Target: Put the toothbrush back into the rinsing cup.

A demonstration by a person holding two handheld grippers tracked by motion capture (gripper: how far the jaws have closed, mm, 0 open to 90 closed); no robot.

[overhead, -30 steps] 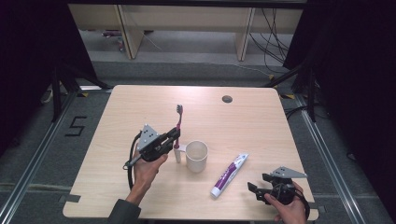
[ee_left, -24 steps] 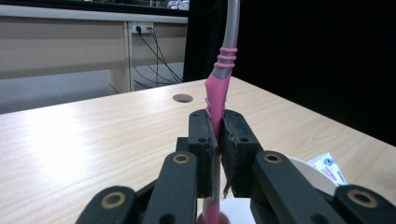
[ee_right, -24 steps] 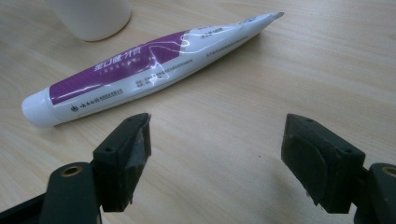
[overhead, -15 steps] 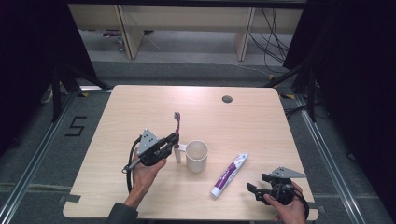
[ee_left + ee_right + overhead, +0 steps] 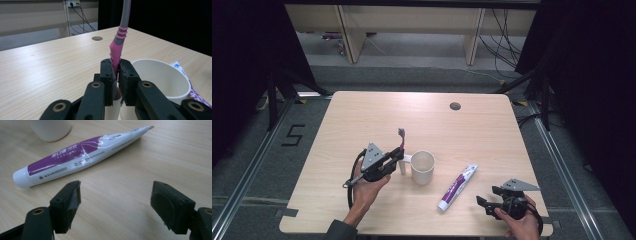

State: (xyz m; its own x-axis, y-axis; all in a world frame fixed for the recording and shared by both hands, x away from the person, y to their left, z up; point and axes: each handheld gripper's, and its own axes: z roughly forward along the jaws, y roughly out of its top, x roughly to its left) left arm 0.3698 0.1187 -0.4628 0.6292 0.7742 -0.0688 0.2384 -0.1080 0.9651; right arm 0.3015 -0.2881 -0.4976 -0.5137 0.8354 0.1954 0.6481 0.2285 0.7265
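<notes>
holding the toothbrush [image 5: 401, 141] upright, the left gripper [image 5: 117, 72] has its jaws clamped tight on the pink handle, bristles up, right beside the white cup [image 5: 422, 167]. the brush hangs just left of the cup's rim, not yet over the mouth, so this looks like the carry-to-cup step. next move, i'd say: shift the brush across above the opening, lower the handle in, then let go. over at the near right edge of the table [image 5: 362, 110], the right gripper [image 5: 116, 202] waits with jaws wide apart and nothing between them, pointed at the purple toothpaste tube [image 5: 82, 152] lying flat just ahead, probably its pick afterwards.
</notes>
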